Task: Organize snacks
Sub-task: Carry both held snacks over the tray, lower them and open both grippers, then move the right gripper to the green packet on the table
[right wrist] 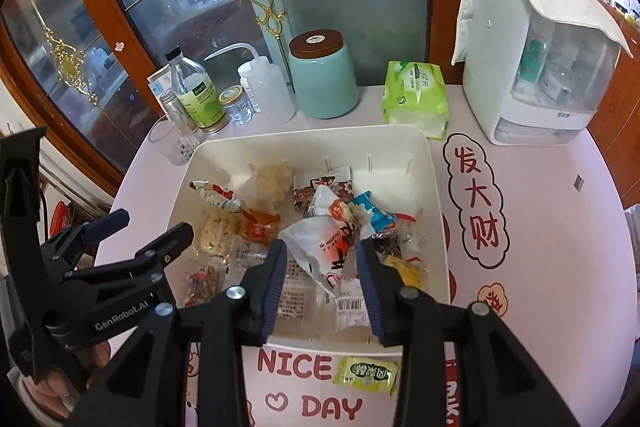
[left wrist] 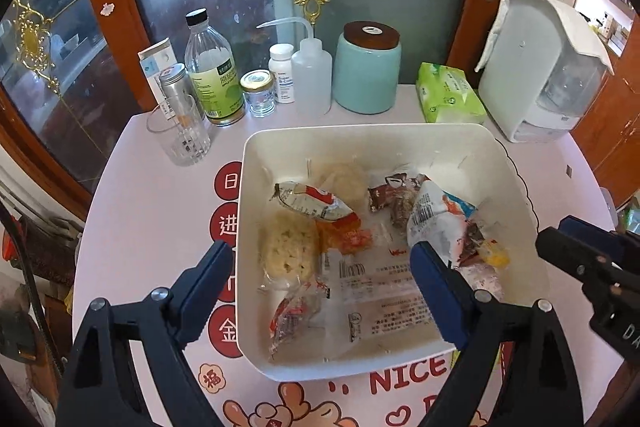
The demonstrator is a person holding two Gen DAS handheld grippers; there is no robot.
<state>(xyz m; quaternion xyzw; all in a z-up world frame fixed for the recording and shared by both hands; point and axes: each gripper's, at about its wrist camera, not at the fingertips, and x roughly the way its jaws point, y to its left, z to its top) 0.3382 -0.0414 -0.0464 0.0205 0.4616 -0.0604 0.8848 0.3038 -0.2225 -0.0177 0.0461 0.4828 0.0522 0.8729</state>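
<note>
A white plastic bin (left wrist: 472, 143) (right wrist: 434, 163) on the pink table holds several wrapped snacks: a pale rice cake (left wrist: 288, 247), a red-and-white packet (left wrist: 316, 203), a brown packet (left wrist: 390, 193) and a white packet with red print (right wrist: 324, 247). My left gripper (left wrist: 324, 259) is open and empty, above the bin's near-left part, one finger outside its left wall. My right gripper (right wrist: 322, 259) is open above the bin's near side, its fingers either side of the white packet, not closed on it. A green-yellow snack packet (right wrist: 366, 379) lies on the table in front of the bin.
Behind the bin stand a teal jar (left wrist: 366, 71), a squeeze bottle (left wrist: 312, 75), a vinegar bottle (left wrist: 212, 71), small jars, a glass cup (left wrist: 180, 135), a green tissue pack (left wrist: 448, 95) and a white appliance (left wrist: 540, 67). A glass cabinet door is behind the table.
</note>
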